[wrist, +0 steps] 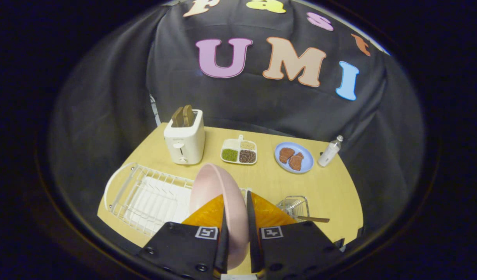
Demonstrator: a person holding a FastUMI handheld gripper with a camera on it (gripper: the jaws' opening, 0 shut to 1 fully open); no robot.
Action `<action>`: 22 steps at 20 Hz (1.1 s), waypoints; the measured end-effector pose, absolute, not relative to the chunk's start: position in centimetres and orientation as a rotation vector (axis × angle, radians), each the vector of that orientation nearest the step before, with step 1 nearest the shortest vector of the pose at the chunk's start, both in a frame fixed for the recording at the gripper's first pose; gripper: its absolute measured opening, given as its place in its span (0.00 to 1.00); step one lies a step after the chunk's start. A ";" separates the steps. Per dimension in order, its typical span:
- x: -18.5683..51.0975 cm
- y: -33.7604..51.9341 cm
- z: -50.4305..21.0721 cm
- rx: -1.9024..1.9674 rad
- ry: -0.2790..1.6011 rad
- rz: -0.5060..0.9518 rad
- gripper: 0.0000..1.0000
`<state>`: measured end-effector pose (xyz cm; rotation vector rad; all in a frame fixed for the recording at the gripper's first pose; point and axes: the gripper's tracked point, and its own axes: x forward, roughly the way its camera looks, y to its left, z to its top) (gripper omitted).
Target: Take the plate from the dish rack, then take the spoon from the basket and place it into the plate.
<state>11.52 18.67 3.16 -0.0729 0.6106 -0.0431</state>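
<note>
Gripper point(236, 217) jaws pinch plate point(219, 190) on edge between them, clear above rack point(145, 194); spoon point(312, 219) waits in basket point(294, 205) beside.

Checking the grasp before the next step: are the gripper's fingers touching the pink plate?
Touching. The gripper view shows the pink plate edge-on between the gripper fingers, both pressed against its sides.
</note>
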 end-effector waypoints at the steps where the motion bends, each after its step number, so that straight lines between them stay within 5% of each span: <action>1: 11.2 17.5 3.8 -0.030 0.603 -0.044 0.26; 11: 4.4 1.6 6.9 0.238 0.464 -0.182 0.26; 22: -2.5 -3.8 -8.6 0.510 0.521 -0.141 0.26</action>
